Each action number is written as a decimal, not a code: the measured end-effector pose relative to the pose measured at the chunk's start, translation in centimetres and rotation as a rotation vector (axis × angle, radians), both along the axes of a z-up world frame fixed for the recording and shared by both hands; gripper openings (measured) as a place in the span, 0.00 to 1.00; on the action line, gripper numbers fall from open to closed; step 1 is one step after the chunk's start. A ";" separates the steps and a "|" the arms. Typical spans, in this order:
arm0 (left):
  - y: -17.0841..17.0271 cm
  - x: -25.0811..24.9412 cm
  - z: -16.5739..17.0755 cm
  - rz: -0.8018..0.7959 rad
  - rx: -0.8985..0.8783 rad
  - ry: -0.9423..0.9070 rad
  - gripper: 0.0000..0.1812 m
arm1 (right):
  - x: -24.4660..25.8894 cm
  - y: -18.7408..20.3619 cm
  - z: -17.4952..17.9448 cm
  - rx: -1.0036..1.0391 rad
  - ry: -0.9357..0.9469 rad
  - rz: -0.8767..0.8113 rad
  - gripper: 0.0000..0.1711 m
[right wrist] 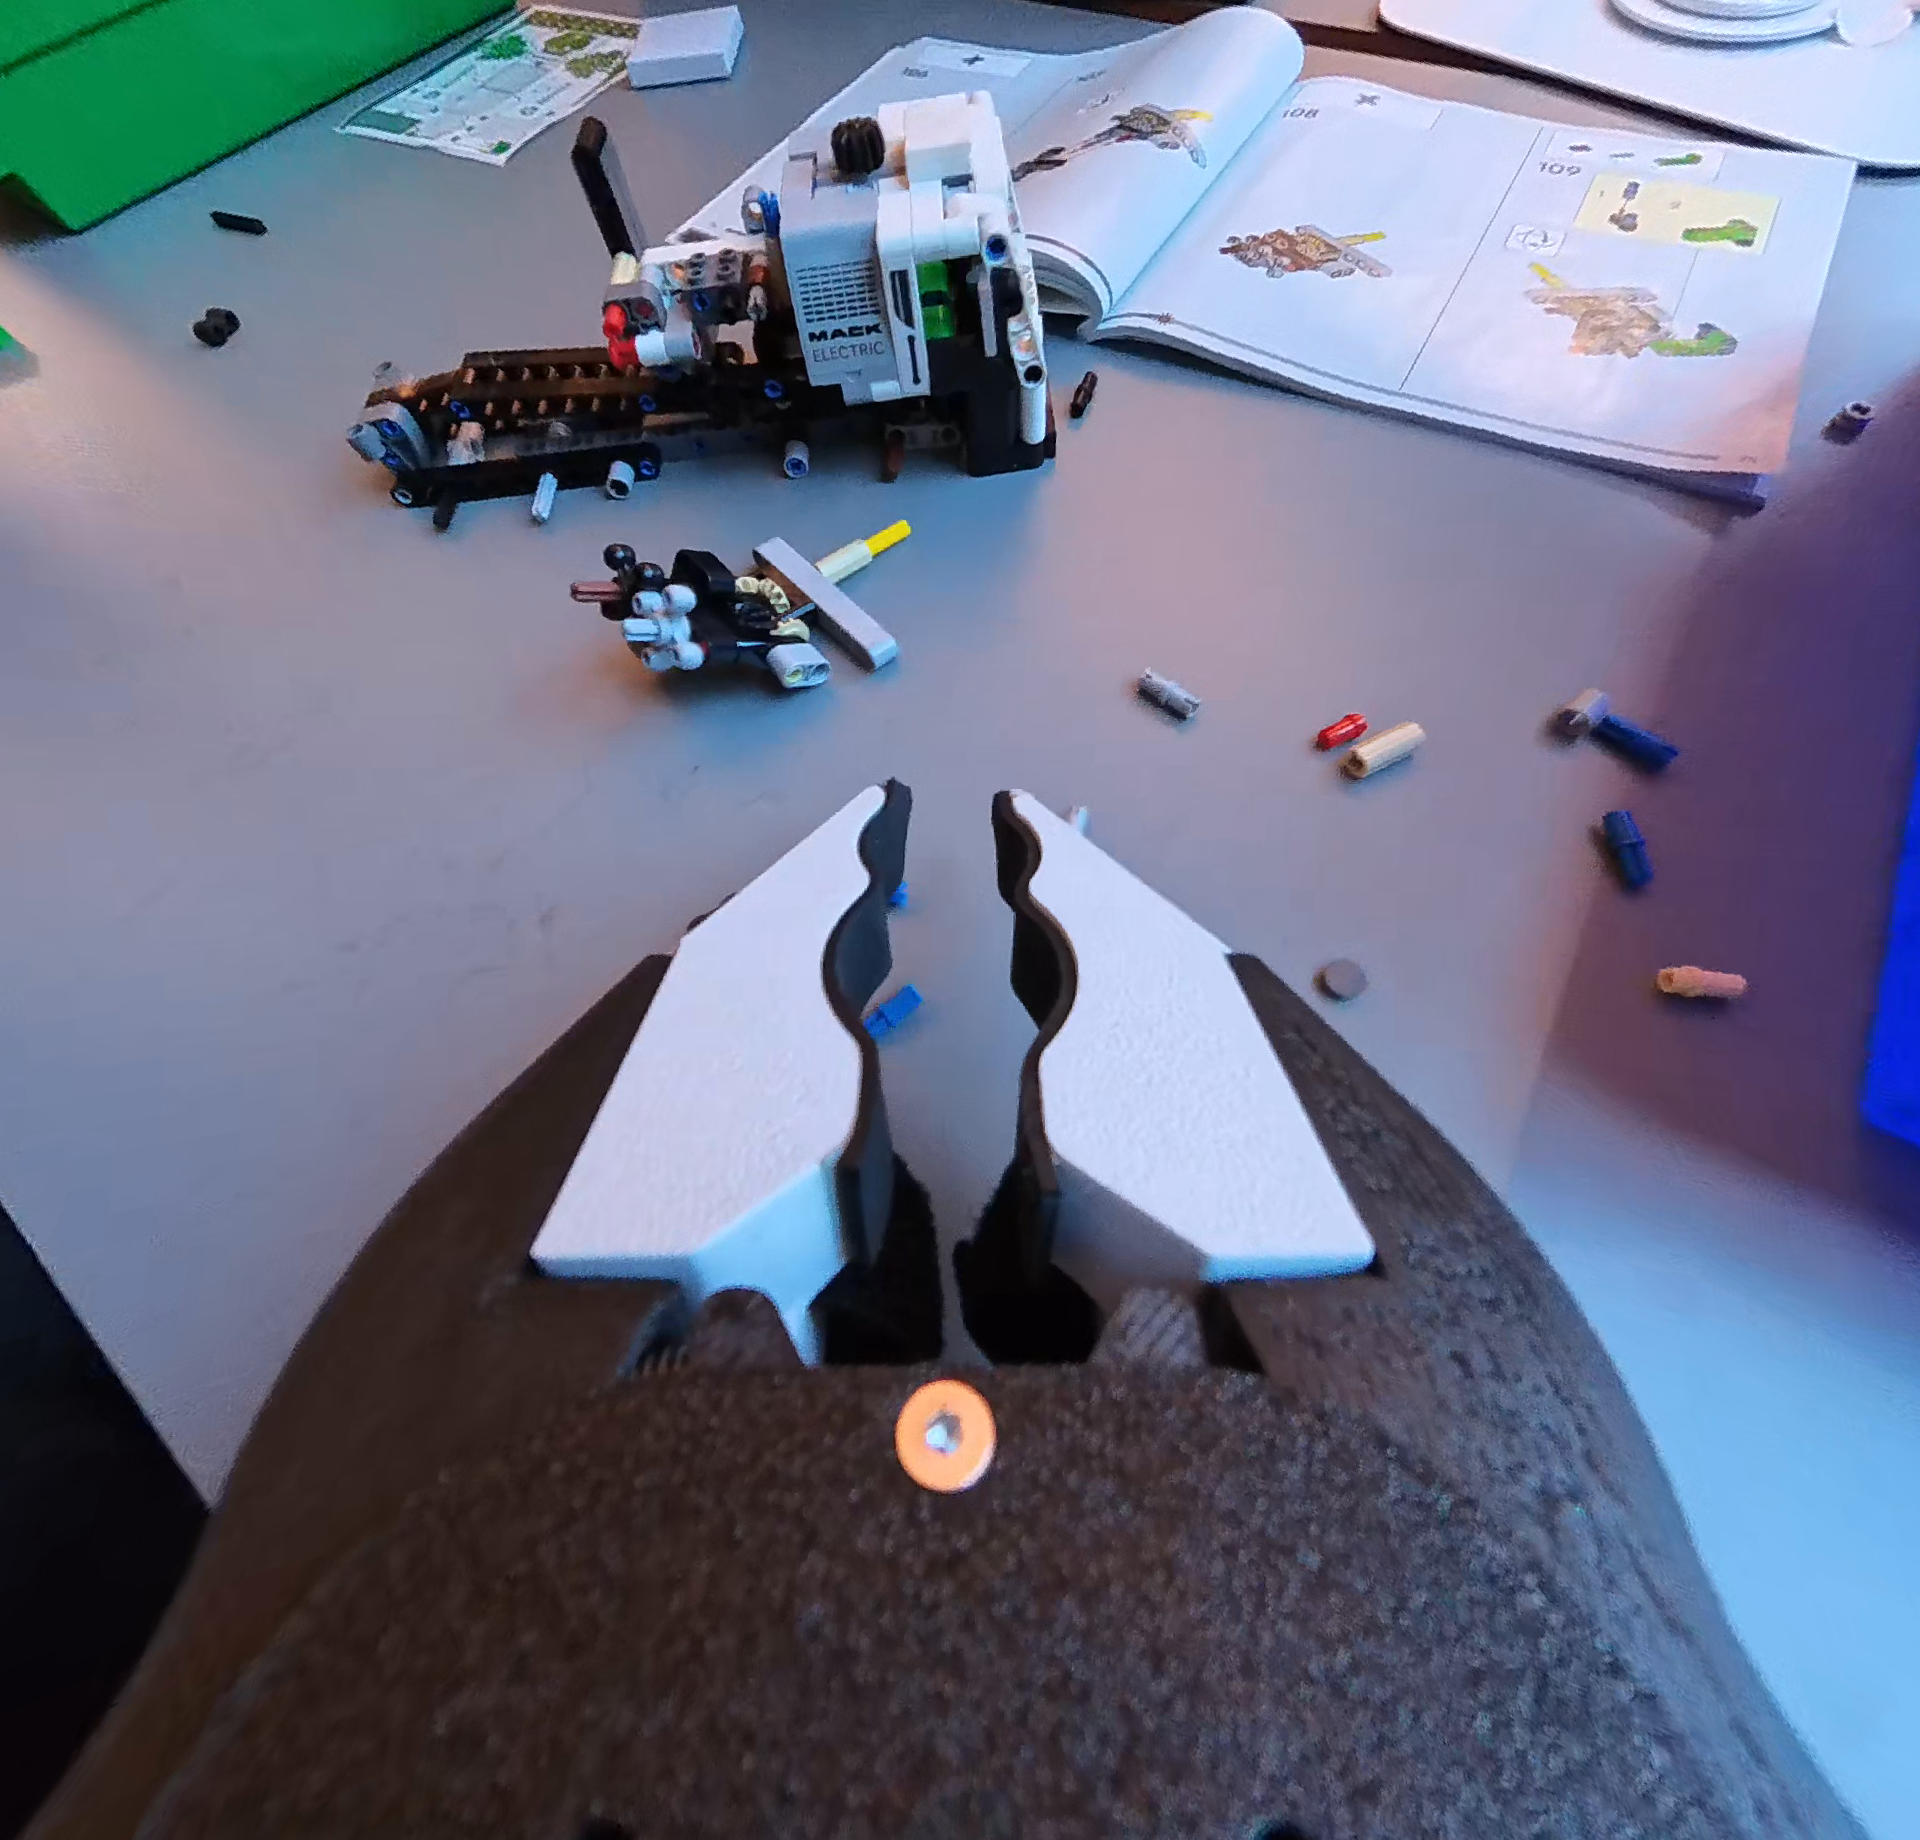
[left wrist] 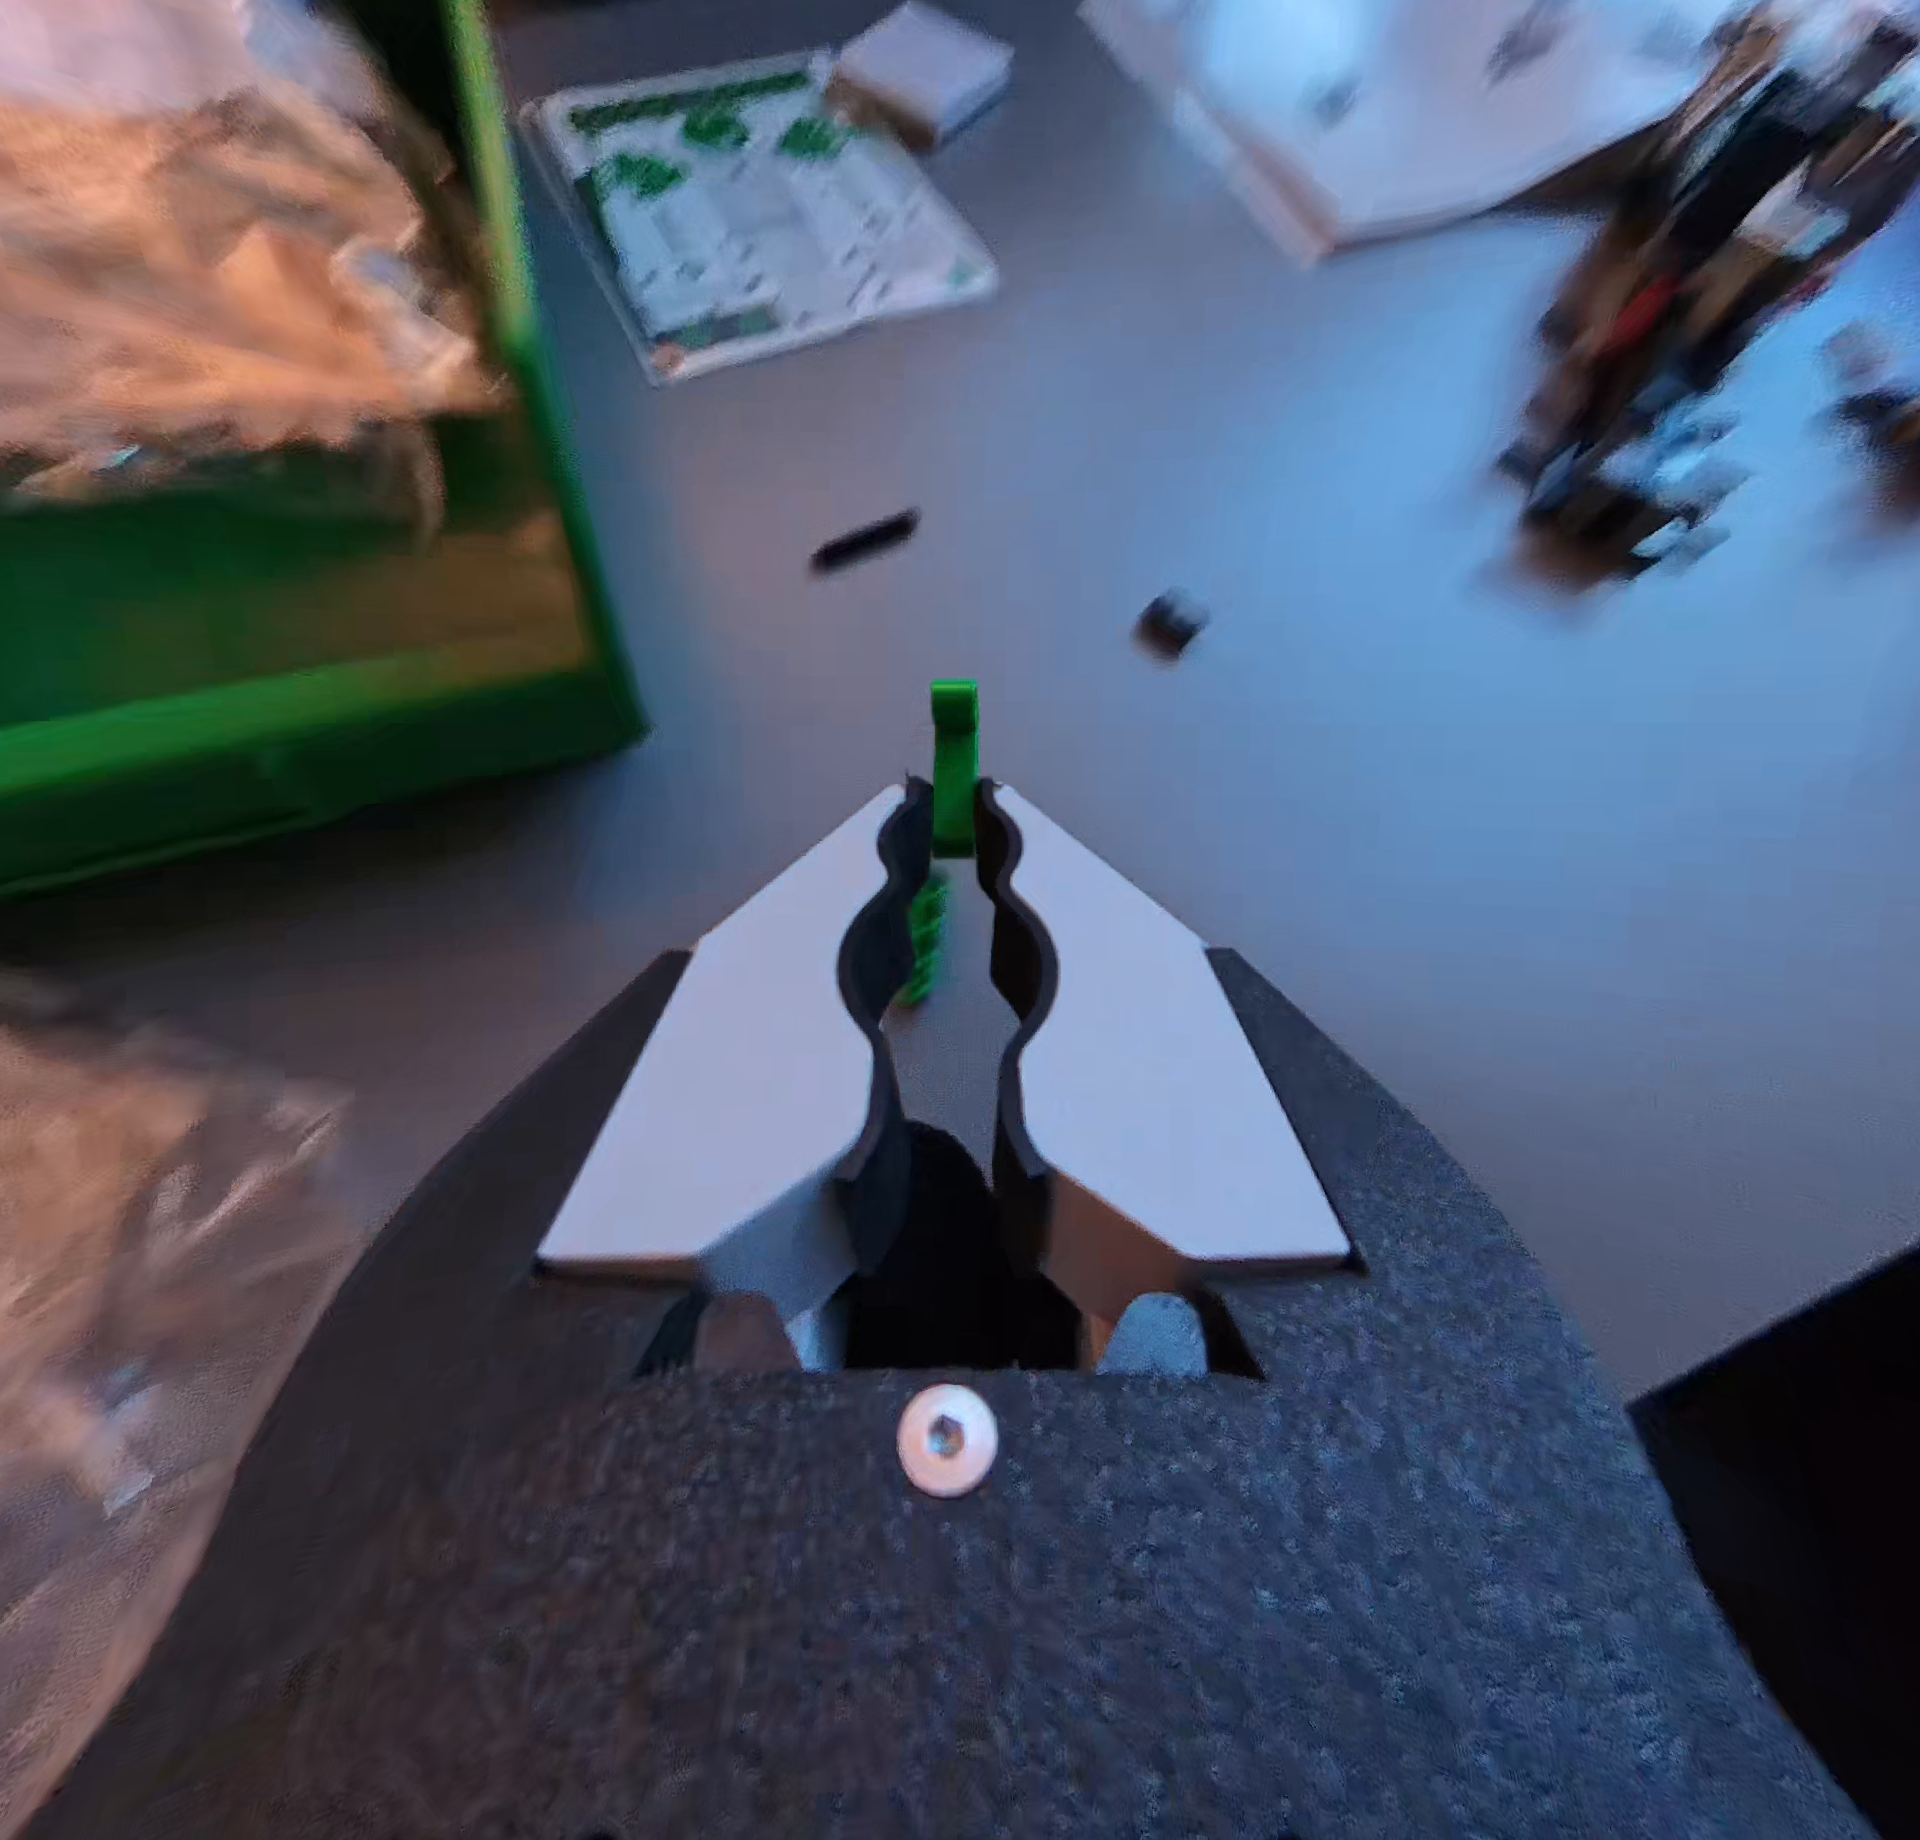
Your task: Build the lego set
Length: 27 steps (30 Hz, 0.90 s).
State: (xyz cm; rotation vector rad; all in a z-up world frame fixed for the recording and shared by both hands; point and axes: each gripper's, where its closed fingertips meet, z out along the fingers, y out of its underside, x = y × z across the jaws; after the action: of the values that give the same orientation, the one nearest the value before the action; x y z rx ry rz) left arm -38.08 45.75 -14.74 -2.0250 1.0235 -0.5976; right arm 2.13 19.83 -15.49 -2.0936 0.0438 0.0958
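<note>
We find the left gripper (left wrist: 951, 803) with fingers clamped on a green lego piece (left wrist: 954, 764). The right gripper (right wrist: 951, 814) hovers with fingers narrowly parted and empty, near the small sub-assembly (right wrist: 727, 611), which lies on the tabletop (right wrist: 312, 803) just before the partly built truck (right wrist: 748, 336).

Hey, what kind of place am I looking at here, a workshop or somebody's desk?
Most likely a desk or hobby table set up for toy building, not a workshop: an open instruction booklet, a half-built truck model, loose pins on the grey tabletop and a green box.
</note>
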 end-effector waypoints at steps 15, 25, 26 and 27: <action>-22.3 27.7 0.5 -0.546 -0.577 -0.216 0.03 | 1.7 0.7 2.8 0.110 0.041 0.027 0.07; -23.9 31.3 -1.2 -0.556 -0.658 -0.164 0.03 | 5.0 -0.3 3.4 0.183 -0.071 -0.015 0.06; -23.9 31.4 -1.3 -0.554 -0.661 -0.162 0.03 | 5.2 -0.2 3.4 0.181 -0.064 -0.013 0.06; -24.0 31.5 -1.3 -0.555 -0.666 -0.163 0.03 | 5.4 -0.2 3.3 0.174 -0.047 -0.010 0.06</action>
State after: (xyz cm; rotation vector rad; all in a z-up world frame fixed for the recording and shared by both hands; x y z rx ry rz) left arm -6.58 21.75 -16.05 -2.1696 1.4237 -1.5377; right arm 7.52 19.63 -12.15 -1.9210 0.0168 0.0421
